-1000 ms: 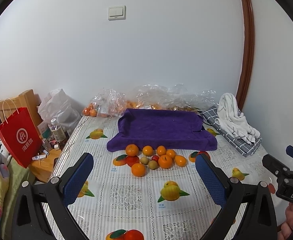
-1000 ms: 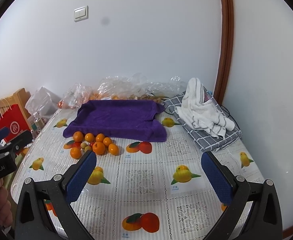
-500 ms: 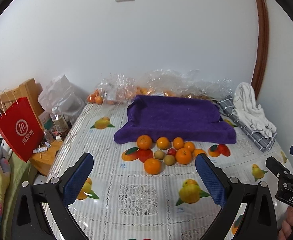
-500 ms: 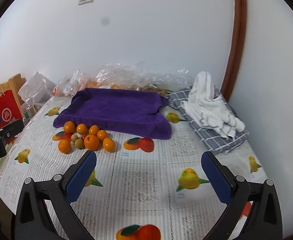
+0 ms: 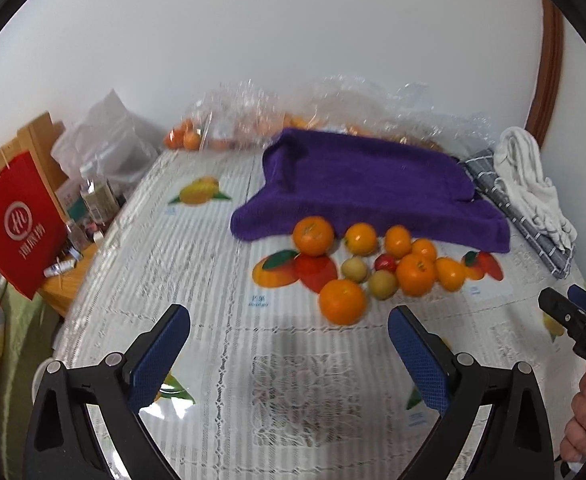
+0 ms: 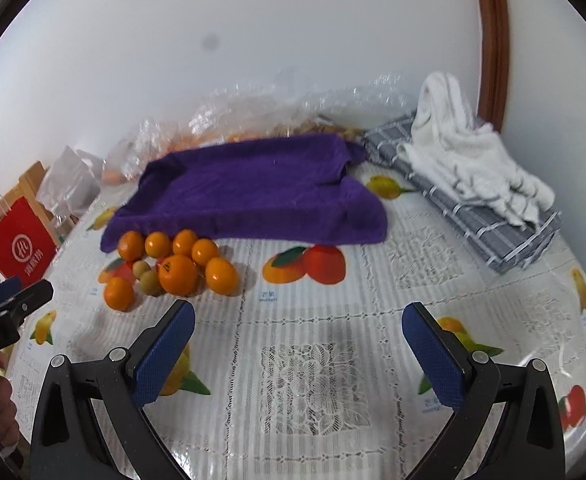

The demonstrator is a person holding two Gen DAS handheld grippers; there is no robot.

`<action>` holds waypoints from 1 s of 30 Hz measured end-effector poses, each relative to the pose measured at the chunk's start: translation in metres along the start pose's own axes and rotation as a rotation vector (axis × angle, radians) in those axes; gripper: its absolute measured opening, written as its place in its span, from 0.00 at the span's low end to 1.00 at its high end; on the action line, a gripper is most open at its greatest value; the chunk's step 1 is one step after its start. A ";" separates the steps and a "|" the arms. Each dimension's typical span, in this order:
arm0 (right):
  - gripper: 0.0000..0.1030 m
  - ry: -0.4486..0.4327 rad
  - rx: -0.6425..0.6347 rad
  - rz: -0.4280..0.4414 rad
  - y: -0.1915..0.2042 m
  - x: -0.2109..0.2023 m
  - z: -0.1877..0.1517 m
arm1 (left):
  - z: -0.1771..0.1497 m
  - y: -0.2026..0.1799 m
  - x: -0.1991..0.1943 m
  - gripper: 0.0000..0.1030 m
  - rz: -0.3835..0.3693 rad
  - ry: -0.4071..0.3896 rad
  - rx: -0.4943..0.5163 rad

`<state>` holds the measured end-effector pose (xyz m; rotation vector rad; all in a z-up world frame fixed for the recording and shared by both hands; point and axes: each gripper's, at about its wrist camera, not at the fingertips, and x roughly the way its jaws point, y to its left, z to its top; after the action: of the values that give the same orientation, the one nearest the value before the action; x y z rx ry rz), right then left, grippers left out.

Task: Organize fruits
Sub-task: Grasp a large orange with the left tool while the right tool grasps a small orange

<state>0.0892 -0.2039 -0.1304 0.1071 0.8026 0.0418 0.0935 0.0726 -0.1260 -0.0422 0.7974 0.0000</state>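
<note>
Both wrist views face the fruit pile (image 5: 377, 256) from nearby.

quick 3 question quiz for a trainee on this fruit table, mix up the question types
1. True or false: the left claw is shut on an orange.
2. Multiple choice: the loose pile of oranges and small fruits lies
A) on top of the purple towel-covered tray
B) on the fruit-print tablecloth just in front of that tray
C) inside the red paper shopping bag
3. Fill in: the crumpled white towel rests on a folded grey ____ cloth.

Key: 1 false, both claws are open and empty, the right claw too. 2 B. 3 checked.
</note>
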 end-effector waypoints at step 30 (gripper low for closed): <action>0.43 0.121 -0.246 0.120 0.061 0.111 0.015 | -0.019 0.020 0.052 0.84 -0.162 0.074 -0.039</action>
<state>0.1776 -0.1360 -0.1929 -0.0813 0.9053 0.2617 0.1156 0.0914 -0.1771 -0.1445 0.8658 -0.1404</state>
